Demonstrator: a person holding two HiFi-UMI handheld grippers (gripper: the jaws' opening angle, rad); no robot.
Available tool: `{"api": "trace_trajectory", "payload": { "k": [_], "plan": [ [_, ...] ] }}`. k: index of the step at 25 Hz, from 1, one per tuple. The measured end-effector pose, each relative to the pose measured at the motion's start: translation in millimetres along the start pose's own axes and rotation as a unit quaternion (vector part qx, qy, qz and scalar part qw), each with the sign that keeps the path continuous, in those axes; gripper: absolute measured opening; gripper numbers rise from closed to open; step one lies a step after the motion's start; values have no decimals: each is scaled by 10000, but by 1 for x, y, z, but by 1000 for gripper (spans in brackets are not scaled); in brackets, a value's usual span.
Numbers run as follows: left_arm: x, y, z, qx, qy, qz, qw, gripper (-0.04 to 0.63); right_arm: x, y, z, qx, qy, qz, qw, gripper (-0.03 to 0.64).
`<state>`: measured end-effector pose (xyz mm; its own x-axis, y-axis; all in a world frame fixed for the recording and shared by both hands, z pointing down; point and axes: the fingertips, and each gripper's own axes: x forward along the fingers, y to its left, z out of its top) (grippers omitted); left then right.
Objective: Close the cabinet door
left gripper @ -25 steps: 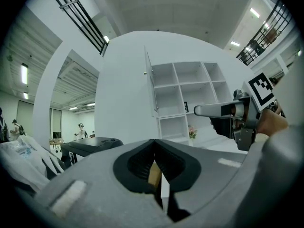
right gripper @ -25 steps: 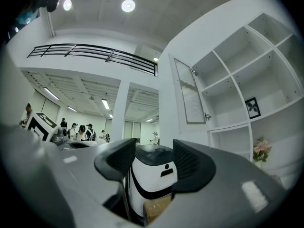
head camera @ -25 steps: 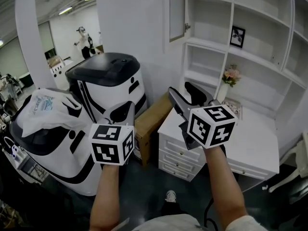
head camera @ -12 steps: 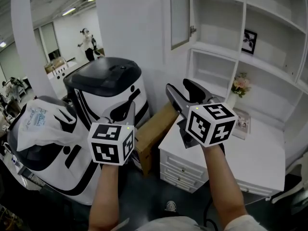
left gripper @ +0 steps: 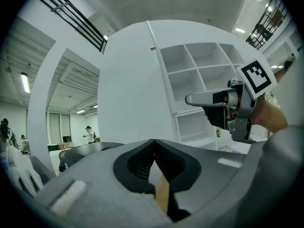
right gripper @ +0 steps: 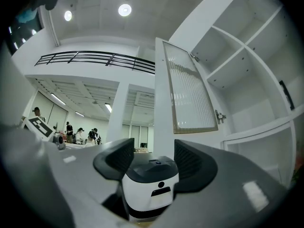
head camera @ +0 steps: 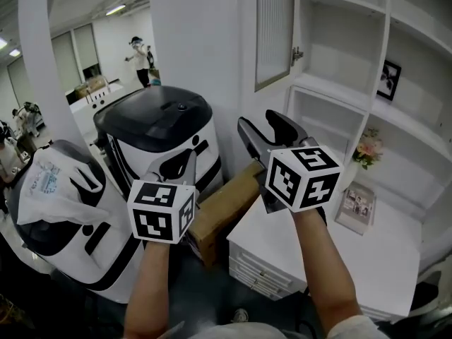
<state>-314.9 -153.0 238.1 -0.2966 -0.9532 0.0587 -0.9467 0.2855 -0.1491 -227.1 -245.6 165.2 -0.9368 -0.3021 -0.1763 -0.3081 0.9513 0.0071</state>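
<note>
White-framed, with a ribbed glass pane, the cabinet door (head camera: 275, 32) stands swung out from the shelf unit (head camera: 339, 48). Its long axis is upright, and it lies above and a little to the right of the right tool (head camera: 260, 126). That tool points slightly upward at it, well short of touching. Its jaws are wide apart and have just been opening, with nothing held between them; only the black-lidded machine (head camera: 159, 115) shows beyond the gap. The left tool (head camera: 185, 162) hangs lower and further left, over the cardboard box (head camera: 226, 207), its jaws pressed together and empty. The right hand is therefore plainly the nearer one, and the likely move is a push on the pane's outward face towards the shelves. Small metal fittings sit on the door's right edge, so the left edge looks to be the free one, though this is hard to confirm. Compared with a second ago, both tools have travelled towards the cabinet. The door now looms larger and sits further right in the head view, while the bench (head camera: 367, 249) has slid towards the lower right.
</note>
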Motion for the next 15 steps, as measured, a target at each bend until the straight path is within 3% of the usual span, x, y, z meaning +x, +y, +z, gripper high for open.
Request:
{"api": "trace_trajectory", "payload": {
  "k": [6, 15],
  "plan": [
    [24, 3, 5, -18, -14, 126, 9999, 0, 26, -11, 4, -110, -19, 253, 9996, 258],
    [47, 6, 7, -57, -14, 138, 9999, 0, 46, -24, 9, -178, -86, 154, 9997, 296]
  ]
}}
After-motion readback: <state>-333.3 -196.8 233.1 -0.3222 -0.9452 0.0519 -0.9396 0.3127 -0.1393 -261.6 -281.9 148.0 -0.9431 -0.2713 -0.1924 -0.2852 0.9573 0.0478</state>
